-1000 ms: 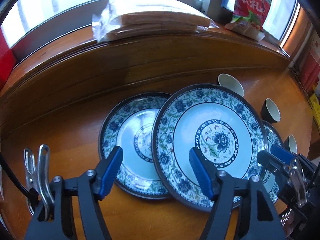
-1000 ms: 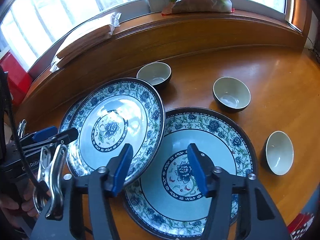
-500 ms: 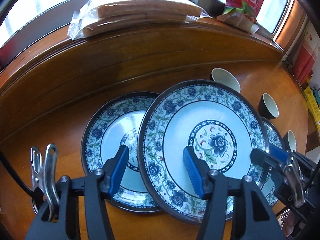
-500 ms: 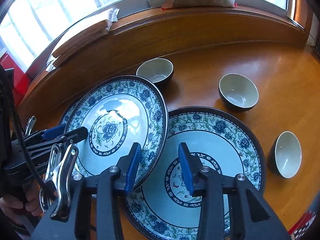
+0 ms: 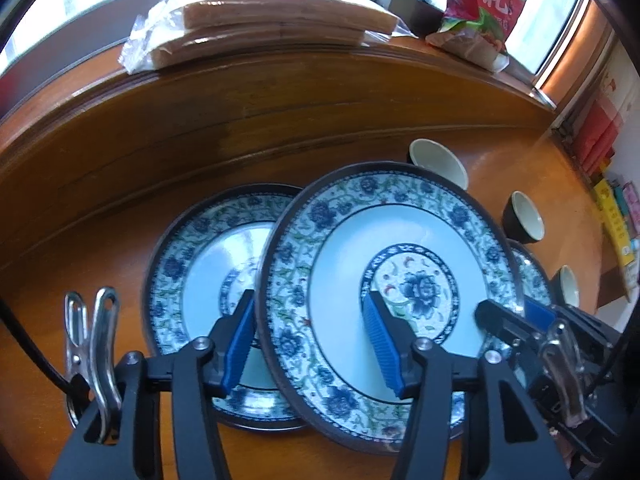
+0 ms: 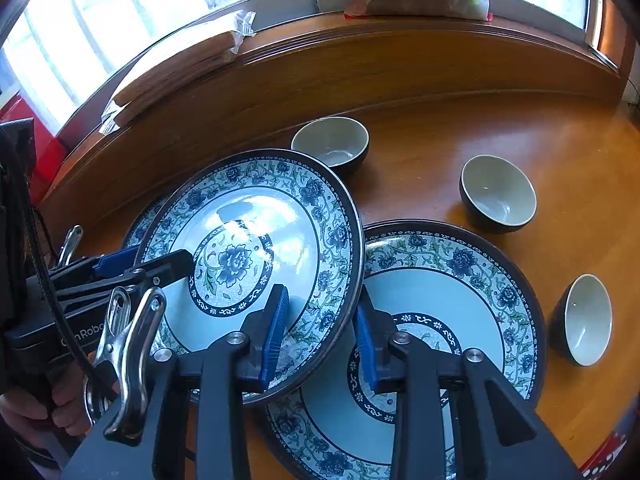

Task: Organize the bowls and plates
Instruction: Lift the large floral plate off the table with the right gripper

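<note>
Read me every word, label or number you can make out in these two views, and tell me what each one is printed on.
"礼": large white character on the red snack bag on the windowsill; the smaller characters above it are too blurred to read.
"nRobo": partial white lettering on the black body of the left gripper, cut off by its metal clip.
Books or boxes at the right edge: print too small to read.
Plates and bowls: patterns only, no text.

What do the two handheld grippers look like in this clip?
Both match: the left gripper and right gripper have black plastic arms with silver screw heads and ribbed blue pads. Each carries a shiny metal spring clip on its left side, with a black cable beside it. White lettering, partly hidden, marks the left gripper's body in the right wrist view.
</note>
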The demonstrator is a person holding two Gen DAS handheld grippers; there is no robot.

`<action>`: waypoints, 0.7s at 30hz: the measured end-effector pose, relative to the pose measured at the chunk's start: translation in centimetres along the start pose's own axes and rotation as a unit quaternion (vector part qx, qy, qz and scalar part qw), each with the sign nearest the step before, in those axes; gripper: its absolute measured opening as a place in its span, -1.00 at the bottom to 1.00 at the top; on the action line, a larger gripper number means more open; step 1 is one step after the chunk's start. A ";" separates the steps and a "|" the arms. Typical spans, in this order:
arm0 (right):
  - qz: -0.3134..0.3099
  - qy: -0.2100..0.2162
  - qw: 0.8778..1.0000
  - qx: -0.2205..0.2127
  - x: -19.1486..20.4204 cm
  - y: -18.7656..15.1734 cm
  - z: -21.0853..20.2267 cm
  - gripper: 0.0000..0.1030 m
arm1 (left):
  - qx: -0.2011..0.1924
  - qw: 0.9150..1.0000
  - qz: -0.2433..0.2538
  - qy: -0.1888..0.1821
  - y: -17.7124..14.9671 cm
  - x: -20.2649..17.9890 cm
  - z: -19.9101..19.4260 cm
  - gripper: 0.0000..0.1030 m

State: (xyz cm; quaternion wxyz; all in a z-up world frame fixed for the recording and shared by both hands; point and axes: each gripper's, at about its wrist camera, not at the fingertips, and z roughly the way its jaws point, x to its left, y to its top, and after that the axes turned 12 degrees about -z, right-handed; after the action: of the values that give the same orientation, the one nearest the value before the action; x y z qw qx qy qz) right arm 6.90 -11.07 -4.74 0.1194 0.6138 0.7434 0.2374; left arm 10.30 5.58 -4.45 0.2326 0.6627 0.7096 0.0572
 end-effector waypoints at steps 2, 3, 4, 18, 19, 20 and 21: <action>0.001 0.000 1.000 0.000 0.1 0.0 0.1 -0.35 | -0.002 1.000 0.002 0.000 0.0 0.0 0.0 0.05; 0.002 0.001 1.000 0.000 0.2 0.1 0.2 -0.35 | -0.003 1.000 0.004 0.000 0.0 0.1 0.0 0.04; 0.003 0.001 1.000 -0.001 0.1 -0.2 0.1 -0.35 | -0.004 1.000 0.004 0.001 -0.1 0.1 0.0 0.00; 0.030 0.006 0.999 -0.014 -1.7 -1.3 -1.2 -0.42 | -0.004 1.000 0.006 0.000 -0.8 0.0 -1.4 -0.19; 0.030 0.006 0.999 -0.016 -1.7 -1.4 -1.3 -0.42 | -0.005 1.000 0.006 -0.001 -0.9 -0.1 -1.5 -0.20; 0.031 0.006 0.999 -0.019 -1.6 -1.4 -1.5 -0.42 | -0.007 1.000 0.006 -0.001 -1.0 -0.1 -1.7 -0.20; 0.030 0.006 0.999 -0.021 -1.6 -1.5 -1.7 -0.42 | -0.009 1.000 0.005 -0.001 -1.2 0.0 -2.0 -0.20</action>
State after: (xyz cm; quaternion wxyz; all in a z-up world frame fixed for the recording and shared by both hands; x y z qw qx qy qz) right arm 5.12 -13.19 -4.21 0.1201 0.6320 0.7201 0.2600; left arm 8.38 5.90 -3.19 0.2387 0.6646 0.7052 0.0638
